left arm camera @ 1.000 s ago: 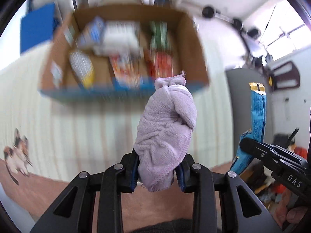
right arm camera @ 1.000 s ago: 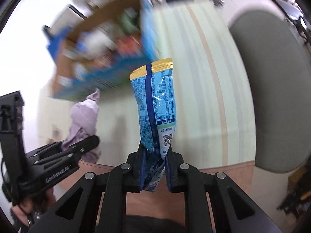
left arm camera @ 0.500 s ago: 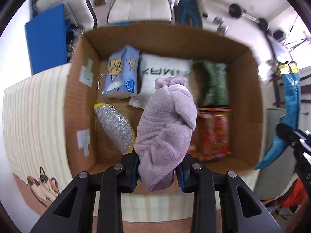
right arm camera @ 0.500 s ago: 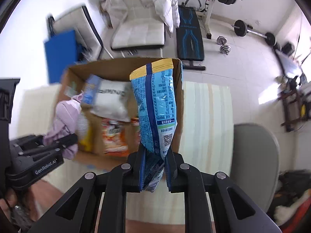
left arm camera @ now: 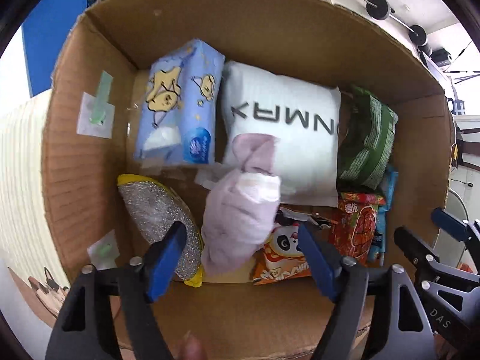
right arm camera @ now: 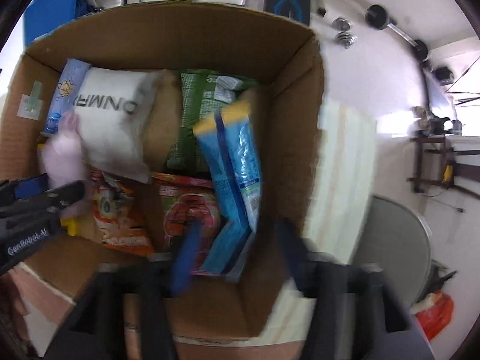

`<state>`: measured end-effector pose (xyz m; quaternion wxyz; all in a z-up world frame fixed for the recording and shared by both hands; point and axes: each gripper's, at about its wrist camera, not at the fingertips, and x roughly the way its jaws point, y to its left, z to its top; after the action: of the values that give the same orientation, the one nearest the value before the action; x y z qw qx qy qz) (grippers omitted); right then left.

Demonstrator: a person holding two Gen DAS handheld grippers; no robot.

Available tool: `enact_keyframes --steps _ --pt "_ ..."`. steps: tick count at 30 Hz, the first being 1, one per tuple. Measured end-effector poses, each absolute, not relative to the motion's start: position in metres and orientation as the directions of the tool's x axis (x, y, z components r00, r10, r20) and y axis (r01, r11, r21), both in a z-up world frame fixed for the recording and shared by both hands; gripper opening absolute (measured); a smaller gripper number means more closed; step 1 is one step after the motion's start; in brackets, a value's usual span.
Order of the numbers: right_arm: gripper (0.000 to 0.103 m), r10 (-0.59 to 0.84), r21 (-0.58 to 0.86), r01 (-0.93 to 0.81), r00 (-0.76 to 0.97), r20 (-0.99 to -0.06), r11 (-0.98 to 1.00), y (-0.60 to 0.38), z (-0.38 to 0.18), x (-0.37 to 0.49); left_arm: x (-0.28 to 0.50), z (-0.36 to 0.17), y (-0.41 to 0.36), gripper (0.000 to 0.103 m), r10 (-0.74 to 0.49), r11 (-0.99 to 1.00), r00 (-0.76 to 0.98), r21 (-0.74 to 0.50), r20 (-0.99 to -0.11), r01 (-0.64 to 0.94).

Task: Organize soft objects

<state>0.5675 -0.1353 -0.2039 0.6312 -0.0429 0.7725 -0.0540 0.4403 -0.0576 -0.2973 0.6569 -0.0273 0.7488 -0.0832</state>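
An open cardboard box (left arm camera: 270, 30) lies right below both grippers. My left gripper (left arm camera: 240, 231) points down into it with its jaws opening. A rolled pink towel (left arm camera: 240, 210) is loose between the blue pads, touching neither, over the snack bags on the box floor. My right gripper (right arm camera: 238, 228) hangs over the right side of the box (right arm camera: 288, 120), blurred, its jaws opening too. A blue snack bag (right arm camera: 234, 156) with a yellow top stands tilted between its pads, free of them, beside the right wall. The towel (right arm camera: 64, 156) also shows at far left in the right wrist view.
In the box lie a blue tissue pack (left arm camera: 180, 105), a white packet (left arm camera: 285, 126), a green bag (left arm camera: 369, 138), a red snack bag (left arm camera: 357, 228), an orange panda bag (left arm camera: 282, 255) and a silver scourer (left arm camera: 159, 213). A grey chair (right arm camera: 390, 255) stands at the right.
Both grippers travelled over the box and sank toward it. Each was shut on its item; both jaws have now spread, and the towel and blue bag have dropped free.
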Motion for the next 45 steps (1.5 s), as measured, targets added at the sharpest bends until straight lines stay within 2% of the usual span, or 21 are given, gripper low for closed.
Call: enact_keyframes --steps 3,6,7,8,10,21,32,37,45 --pt "0.083 -0.145 -0.148 0.004 -0.169 -0.975 0.989 -0.131 -0.198 0.569 0.439 -0.292 -0.056 0.077 -0.134 0.987 -0.123 -0.144 -0.983 0.074" --pt "0.088 -0.139 -0.143 0.016 -0.149 -0.979 0.990 -0.129 -0.194 0.572 0.434 -0.285 -0.057 0.090 -0.124 0.987 -0.100 -0.133 -0.987 0.086" --pt "0.094 -0.123 -0.128 0.026 -0.149 -0.981 0.991 -0.129 -0.193 0.571 0.433 -0.282 -0.057 0.095 -0.114 0.988 -0.089 -0.122 -0.989 0.089" --pt "0.100 -0.113 -0.119 0.033 -0.144 -0.983 0.992 -0.129 -0.193 0.570 0.432 -0.277 -0.056 0.098 -0.097 0.990 -0.078 -0.105 -0.992 0.094" --pt "0.103 -0.113 -0.118 0.041 -0.124 -0.986 0.992 -0.129 -0.189 0.565 0.427 -0.267 -0.056 0.098 -0.077 0.991 -0.046 -0.081 -0.996 0.107" --pt "0.103 -0.054 -0.056 0.122 -0.019 -0.998 0.991 -0.135 -0.159 0.513 0.375 -0.214 -0.045 0.098 -0.031 0.997 0.135 -0.021 -0.990 0.076" --pt "0.103 -0.067 -0.055 0.162 0.068 -0.995 0.985 -0.135 -0.130 0.469 0.339 -0.188 -0.035 0.098 -0.044 0.998 0.185 -0.033 -0.982 0.061" --pt "0.103 -0.081 -0.056 0.166 0.150 -0.985 0.985 -0.135 -0.086 0.450 0.310 -0.140 -0.040 0.098 -0.056 0.996 0.274 -0.036 -0.960 0.079" --pt "0.103 -0.024 0.029 0.176 0.295 -0.955 0.984 -0.132 0.007 0.387 0.239 -0.052 -0.043 0.098 -0.059 0.993 0.409 -0.012 -0.910 0.116"
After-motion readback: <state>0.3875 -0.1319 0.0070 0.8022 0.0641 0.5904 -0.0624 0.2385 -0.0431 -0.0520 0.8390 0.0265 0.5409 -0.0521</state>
